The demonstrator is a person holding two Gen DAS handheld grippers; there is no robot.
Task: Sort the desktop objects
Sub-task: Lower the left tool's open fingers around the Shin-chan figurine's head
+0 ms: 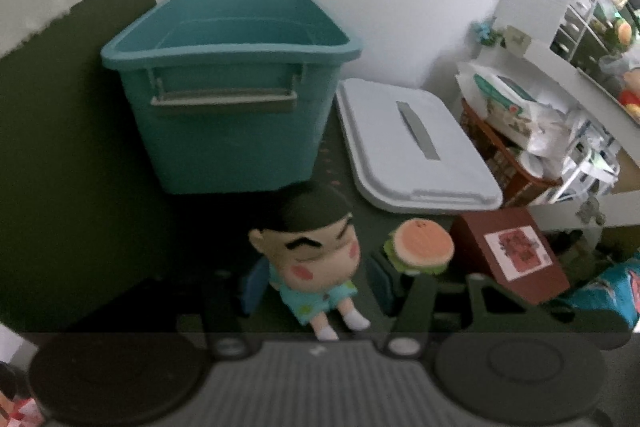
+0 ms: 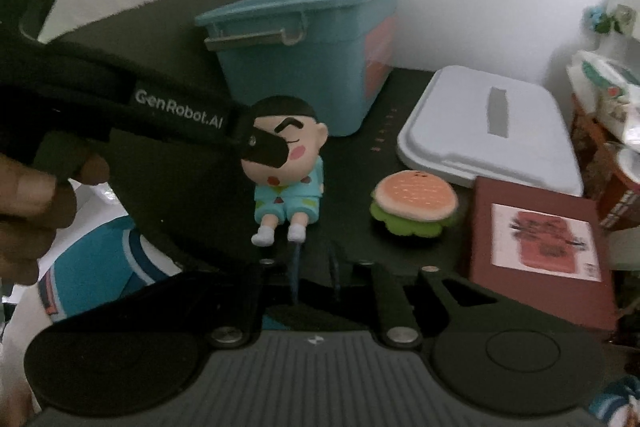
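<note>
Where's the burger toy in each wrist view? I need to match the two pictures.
Left wrist: the burger toy sits low, right of centre, between the doll and the brown box.
Right wrist: the burger toy sits right of centre, again between doll and box.
Shared landmark: the teal bin.

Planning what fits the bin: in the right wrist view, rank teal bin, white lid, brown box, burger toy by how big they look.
1. teal bin
2. white lid and brown box: look alike; the box sits nearer, so unsure
3. burger toy
</note>
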